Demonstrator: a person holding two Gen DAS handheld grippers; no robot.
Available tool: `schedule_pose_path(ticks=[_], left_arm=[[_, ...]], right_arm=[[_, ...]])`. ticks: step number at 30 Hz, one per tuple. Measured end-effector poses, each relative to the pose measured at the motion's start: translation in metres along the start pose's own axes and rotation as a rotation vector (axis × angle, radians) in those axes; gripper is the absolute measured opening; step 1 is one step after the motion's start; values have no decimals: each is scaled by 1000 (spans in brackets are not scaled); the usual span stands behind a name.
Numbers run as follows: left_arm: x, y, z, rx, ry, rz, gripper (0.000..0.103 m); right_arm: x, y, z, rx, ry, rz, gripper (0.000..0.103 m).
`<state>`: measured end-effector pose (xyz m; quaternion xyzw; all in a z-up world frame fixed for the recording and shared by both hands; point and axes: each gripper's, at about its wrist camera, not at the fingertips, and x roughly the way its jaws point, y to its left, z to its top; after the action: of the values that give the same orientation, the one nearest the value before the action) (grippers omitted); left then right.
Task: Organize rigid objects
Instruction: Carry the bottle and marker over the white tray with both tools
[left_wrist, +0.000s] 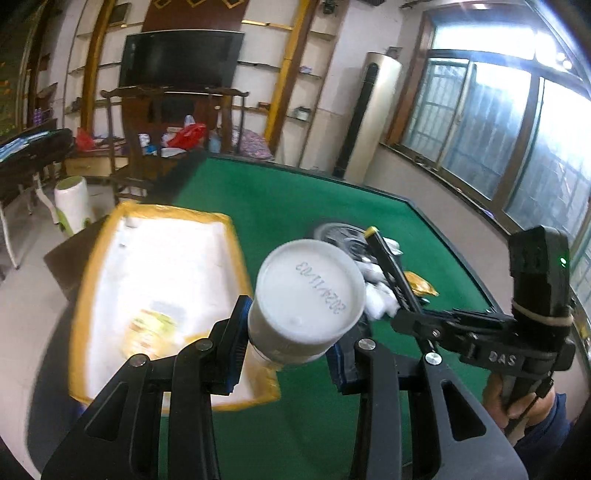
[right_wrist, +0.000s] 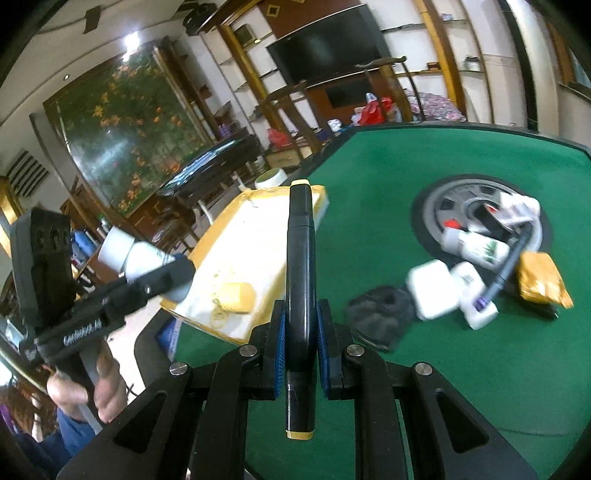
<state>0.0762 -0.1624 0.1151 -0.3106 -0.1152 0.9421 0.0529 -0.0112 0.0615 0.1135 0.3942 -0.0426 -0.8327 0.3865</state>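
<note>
Pinching a white bottle (left_wrist: 308, 295) base-outward, the left gripper (left_wrist: 288, 343) hangs above the yellow-edged tray (left_wrist: 110, 258), which lies at nine o'clock on the green table (left_wrist: 295, 192), probably ready to drop it there. The right gripper (right_wrist: 299, 354) is clamped on a black marker (right_wrist: 301, 266); remaining clutter (right_wrist: 476, 266) sits at three o'clock.
</note>
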Motion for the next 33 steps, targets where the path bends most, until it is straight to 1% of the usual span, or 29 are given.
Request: schedule_pose_path(ticks=[3, 7, 11, 13, 15, 16, 17, 19, 21, 23, 25, 26, 28, 29, 30, 31, 33], left_arm=[[8, 18, 12, -8, 23, 36, 35], [28, 41, 24, -21, 78, 42, 35], [56, 60, 33, -32, 153, 49, 35], [76, 71, 38, -56, 227, 30, 35], [87, 83, 42, -89, 266, 21, 35], [94, 89, 44, -103, 291, 22, 35], [105, 96, 45, -113, 333, 12, 34], [119, 107, 47, -142, 377, 13, 35], [133, 112, 48, -135, 447, 11, 34], [147, 115, 46, -145, 498, 10, 34], [163, 116, 47, -133, 561, 6, 34], [169, 117, 48, -133, 568, 15, 34], [181, 116, 52, -103, 577, 74, 35], [187, 117, 54, -93, 586, 87, 35], [194, 119, 54, -96, 595, 94, 34], [196, 119, 57, -103, 585, 86, 35], [200, 121, 59, -123, 592, 74, 35]], right_arm=[[18, 16, 14, -18, 26, 15, 14], [49, 32, 32, -29, 68, 29, 14], [87, 37, 52, 1, 120, 43, 14], [108, 34, 62, 32, 138, 43, 14], [130, 29, 71, 65, 165, 38, 14], [138, 26, 73, 75, 168, 32, 14], [149, 23, 77, 87, 170, 14, 14], [170, 18, 79, 105, 189, 4, 14], [186, 14, 80, 130, 210, 5, 14], [198, 11, 78, 148, 233, 15, 14], [208, 12, 76, 145, 237, 3, 14], [210, 13, 76, 140, 234, -14, 14], [216, 10, 78, 143, 226, -53, 14], [218, 9, 79, 149, 225, -55, 14], [221, 7, 80, 160, 227, -53, 14], [224, 5, 79, 173, 231, -44, 14], [227, 4, 80, 182, 233, -35, 14]])
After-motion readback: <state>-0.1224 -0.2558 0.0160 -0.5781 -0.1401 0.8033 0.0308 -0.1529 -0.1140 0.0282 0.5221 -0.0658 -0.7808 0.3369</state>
